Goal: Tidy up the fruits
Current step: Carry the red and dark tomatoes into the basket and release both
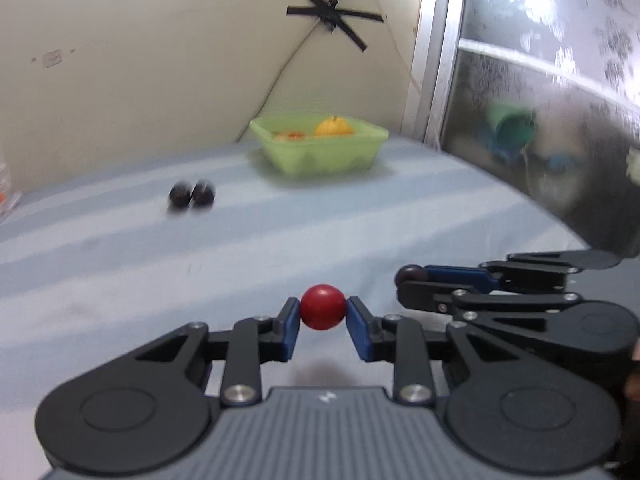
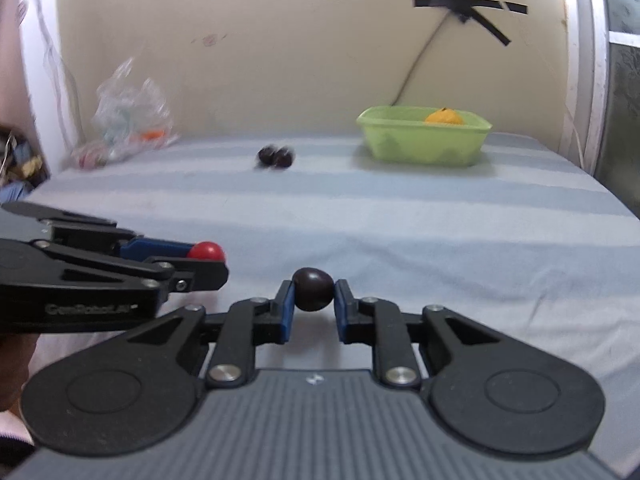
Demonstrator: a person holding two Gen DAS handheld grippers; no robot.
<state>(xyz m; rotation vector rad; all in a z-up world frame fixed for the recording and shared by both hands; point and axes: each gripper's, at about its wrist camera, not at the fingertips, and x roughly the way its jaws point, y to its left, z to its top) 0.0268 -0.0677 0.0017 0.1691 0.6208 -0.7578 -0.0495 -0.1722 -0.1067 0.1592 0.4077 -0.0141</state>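
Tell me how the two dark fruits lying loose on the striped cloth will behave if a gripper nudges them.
The two dark fruits look round and smooth, so they would probably roll. They touch each other, so nudging one likely shifts both. The striped cloth looks soft and may slow them. They seem small, likely light.

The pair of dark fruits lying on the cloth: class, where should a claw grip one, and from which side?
Take the outer one of the dark fruits across its round middle, coming from above. They sit touching, so one finger goes on the free side and one eases in between.
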